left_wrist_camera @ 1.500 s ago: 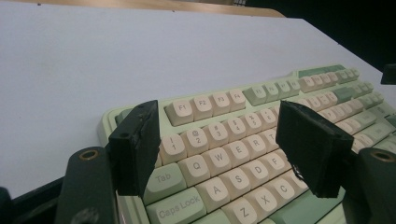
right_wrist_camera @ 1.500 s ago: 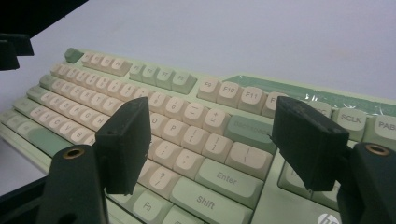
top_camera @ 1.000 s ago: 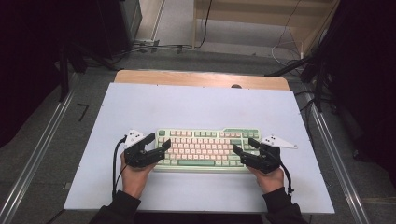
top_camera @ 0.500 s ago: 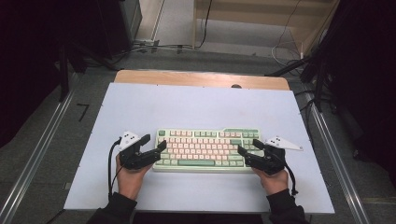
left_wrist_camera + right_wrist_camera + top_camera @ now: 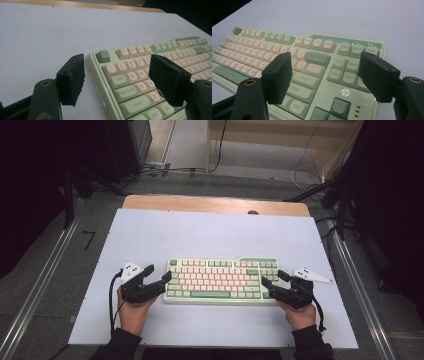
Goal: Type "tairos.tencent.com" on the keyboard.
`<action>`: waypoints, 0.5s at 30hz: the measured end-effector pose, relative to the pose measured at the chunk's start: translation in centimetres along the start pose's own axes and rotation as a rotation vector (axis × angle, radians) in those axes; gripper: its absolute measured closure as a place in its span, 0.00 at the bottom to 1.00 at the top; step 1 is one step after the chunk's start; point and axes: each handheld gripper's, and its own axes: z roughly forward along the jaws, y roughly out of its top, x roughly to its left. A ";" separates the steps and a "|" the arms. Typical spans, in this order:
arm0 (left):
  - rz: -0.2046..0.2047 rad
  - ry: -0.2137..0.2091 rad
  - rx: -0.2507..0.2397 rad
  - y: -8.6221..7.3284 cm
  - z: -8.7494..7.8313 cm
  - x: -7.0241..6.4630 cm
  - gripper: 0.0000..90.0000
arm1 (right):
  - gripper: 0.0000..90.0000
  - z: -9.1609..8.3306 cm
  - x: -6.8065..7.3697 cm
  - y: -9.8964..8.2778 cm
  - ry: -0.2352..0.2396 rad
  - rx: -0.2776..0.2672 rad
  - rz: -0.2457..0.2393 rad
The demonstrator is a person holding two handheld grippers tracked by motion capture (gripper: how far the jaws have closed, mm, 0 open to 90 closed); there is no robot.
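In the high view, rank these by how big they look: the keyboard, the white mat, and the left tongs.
1. White mat, largest by far.
2. Keyboard, lying on the mat.
3. Left tongs, smallest, open at the keyboard's left end.

Each hand wears a dark sleeve and carries a black claw: the left claw (image 5: 161, 277) and the right claw (image 5: 272, 277) have a grey three-cornered plate, black cable and brass-ringed holes.

The table (image 5: 210, 202) has a wooden top, and a large pale sheet (image 5: 210, 240) covers almost all of it; only a strip of wood stays bare at the far edge. Directly on the sheet lies one green and cream keyboard (image 5: 222, 280), near the person's edge.
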 end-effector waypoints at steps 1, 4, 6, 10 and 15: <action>0.000 0.000 -0.005 0.0 0.0 0.1 0.33 | 0.28 -0.1 -0.1 0.0 -0.001 -0.002 -0.001; -0.003 0.013 -0.002 -0.1 -0.3 0.4 0.33 | 0.29 -0.3 -0.3 -0.1 -0.005 -0.003 0.000; -0.004 0.017 -0.004 -0.1 -0.5 0.6 0.33 | 0.28 -0.5 -0.4 -0.1 -0.010 -0.005 0.001; -0.004 0.025 -0.009 -0.3 -0.9 0.9 0.33 | 0.29 -0.9 -0.9 -0.2 -0.021 -0.009 0.010; -0.001 0.036 -0.005 -0.4 -1.3 1.3 0.33 | 0.28 -1.4 -1.7 -0.3 -0.047 -0.015 0.018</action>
